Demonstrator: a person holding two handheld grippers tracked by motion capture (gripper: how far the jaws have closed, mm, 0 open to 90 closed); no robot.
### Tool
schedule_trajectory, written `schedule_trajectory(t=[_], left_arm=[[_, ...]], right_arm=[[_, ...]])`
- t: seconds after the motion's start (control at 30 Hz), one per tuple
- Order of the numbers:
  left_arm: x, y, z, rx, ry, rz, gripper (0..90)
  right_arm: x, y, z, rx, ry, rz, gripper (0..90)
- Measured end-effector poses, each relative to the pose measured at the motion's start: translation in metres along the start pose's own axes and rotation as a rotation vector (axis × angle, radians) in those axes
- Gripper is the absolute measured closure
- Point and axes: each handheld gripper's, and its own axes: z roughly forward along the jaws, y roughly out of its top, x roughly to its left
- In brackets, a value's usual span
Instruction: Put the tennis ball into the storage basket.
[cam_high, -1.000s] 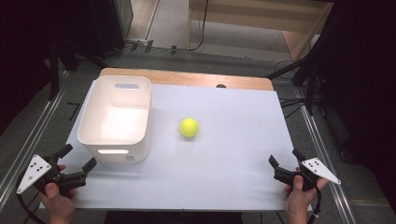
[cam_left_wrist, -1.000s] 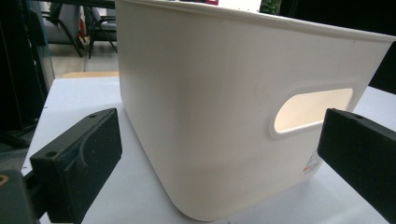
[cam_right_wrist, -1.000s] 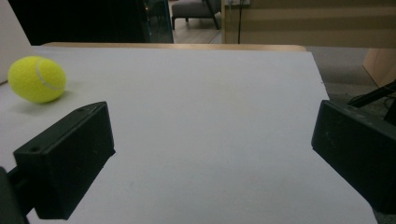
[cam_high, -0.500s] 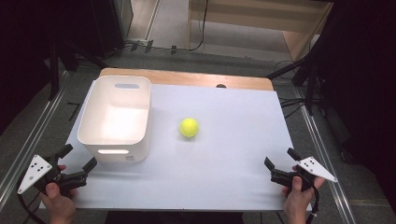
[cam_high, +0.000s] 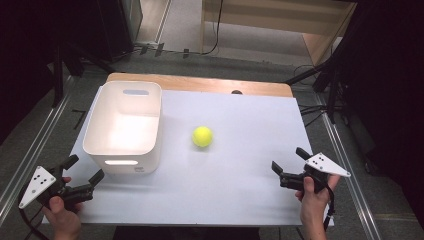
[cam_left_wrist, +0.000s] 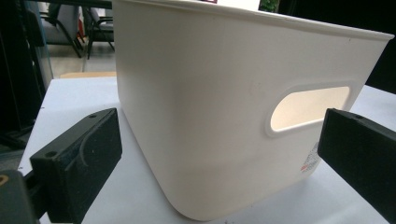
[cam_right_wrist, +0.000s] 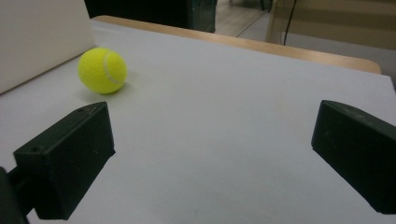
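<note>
On the table: a white sheet covers the table (cam_high: 240, 200), with a strip of bare wood along the far edge.
Ball: a yellow-green tennis ball (cam_high: 202, 136) rests on the sheet near the middle, touched by nothing, just right of the bin and well apart from both grippers.
Bin: a white plastic bin (cam_high: 125, 125) stands upright on the left half of the sheet; the high view looks into its bare inside.
Left gripper: the left gripper (cam_high: 83, 167) is held at the near left corner, jaws spread wide and holding nothing, just short of the bin's near wall.
Right gripper: the right gripper (cam_high: 289, 159) is held at the near right edge, jaws spread wide and holding nothing, aimed across the sheet.
Left gripper view: the bin's near corner and wall stand close ahead between the two black jaws, with an oval handle slot (cam_left_wrist: 308, 105) and a small label at the wall's lower edge.
Right gripper view: the ball's white seam shows, far ahead and to the left, beside the bin's side wall; bare sheet lies between the jaws.
</note>
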Motion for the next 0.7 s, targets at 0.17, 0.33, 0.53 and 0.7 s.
schedule_trajectory(t=[0.17, 0.33, 0.53, 0.7], left_arm=[[0.0, 0.0, 0.0, 0.001, -0.001, -0.002, 0.0], [0.001, 0.0, -0.001, 0.002, -0.002, -0.004, 0.0], [0.001, 0.0, -0.001, -0.001, -0.003, -0.007, 0.0], [0.001, 0.0, -0.002, -0.007, -0.008, -0.009, 0.0]], right_arm=[[0.003, 0.01, 0.008, 0.04, 0.035, -0.013, 0.0], [0.009, 0.019, 0.02, 0.086, 0.084, -0.041, 0.0], [0.021, 0.03, 0.041, 0.135, 0.135, -0.078, 0.0], [0.027, 0.037, 0.052, 0.149, 0.158, -0.09, 0.0]])
